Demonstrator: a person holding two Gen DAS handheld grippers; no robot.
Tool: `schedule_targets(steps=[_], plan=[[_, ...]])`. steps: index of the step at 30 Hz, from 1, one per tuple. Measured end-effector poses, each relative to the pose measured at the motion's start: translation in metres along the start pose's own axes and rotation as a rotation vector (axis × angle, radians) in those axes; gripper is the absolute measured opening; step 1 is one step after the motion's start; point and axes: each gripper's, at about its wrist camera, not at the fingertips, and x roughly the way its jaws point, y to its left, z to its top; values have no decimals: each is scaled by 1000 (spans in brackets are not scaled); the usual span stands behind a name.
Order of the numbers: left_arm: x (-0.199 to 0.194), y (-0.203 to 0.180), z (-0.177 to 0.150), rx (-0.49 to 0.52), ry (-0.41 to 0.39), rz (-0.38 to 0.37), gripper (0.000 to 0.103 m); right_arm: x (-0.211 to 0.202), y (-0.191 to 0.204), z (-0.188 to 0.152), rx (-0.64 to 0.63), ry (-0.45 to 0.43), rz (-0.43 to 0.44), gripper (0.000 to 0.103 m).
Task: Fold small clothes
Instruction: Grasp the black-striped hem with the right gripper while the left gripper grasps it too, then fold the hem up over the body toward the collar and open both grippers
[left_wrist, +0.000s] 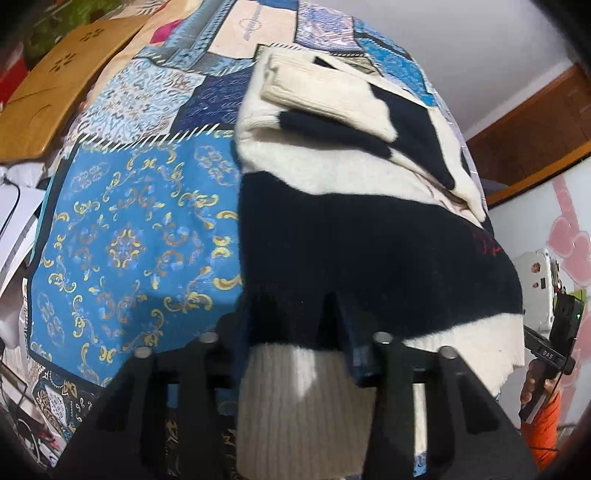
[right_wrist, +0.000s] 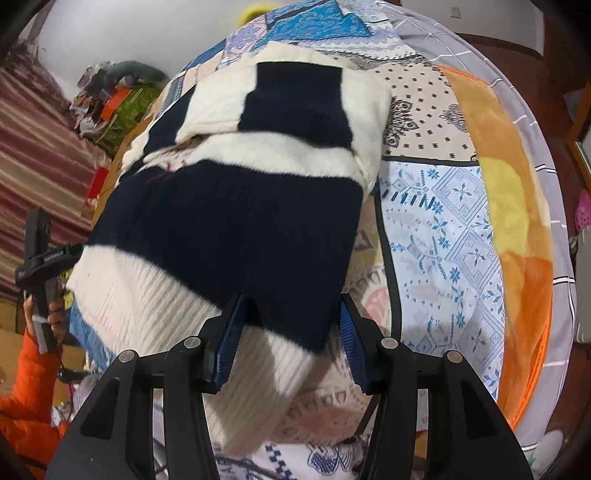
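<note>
Sweater (left_wrist: 369, 236), navy and cream striped knit, lies on the bed's patchwork quilt (left_wrist: 136, 236), sleeves folded in over the body, ribbed cream hem at the bed's near edge. Left claw (left_wrist: 295, 325) at the hem's left part: fingers wide apart, navy band and ribbed hem sitting between them; can't tell if the pads touch the fabric. Right claw (right_wrist: 291, 321) at the hem's right corner: blue-padded fingers (right_wrist: 229, 343) apart, straddling the navy band's corner, fabric lying between them, not pinched. Right of the sweater, toward the bed's far side, an orange and yellow blanket (right_wrist: 509, 192) lies along the quilt. Each view shows the other gripper held in an orange-sleeved hand (right_wrist: 51, 310).
</note>
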Motion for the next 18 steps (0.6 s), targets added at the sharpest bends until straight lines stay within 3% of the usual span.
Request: schedule_targets(steps=[4, 6, 18], plan=[[-2, -8, 1, 30, -8, -2, 14, -2, 4, -2, 5, -20, 24, 28], [-5, -12, 4, 40, -28, -7, 12, -4, 8, 1, -4, -46, -3, 14], [-48, -37, 64, 114, -219, 38, 10, -29, 29, 66, -112, -239, -26, 9]])
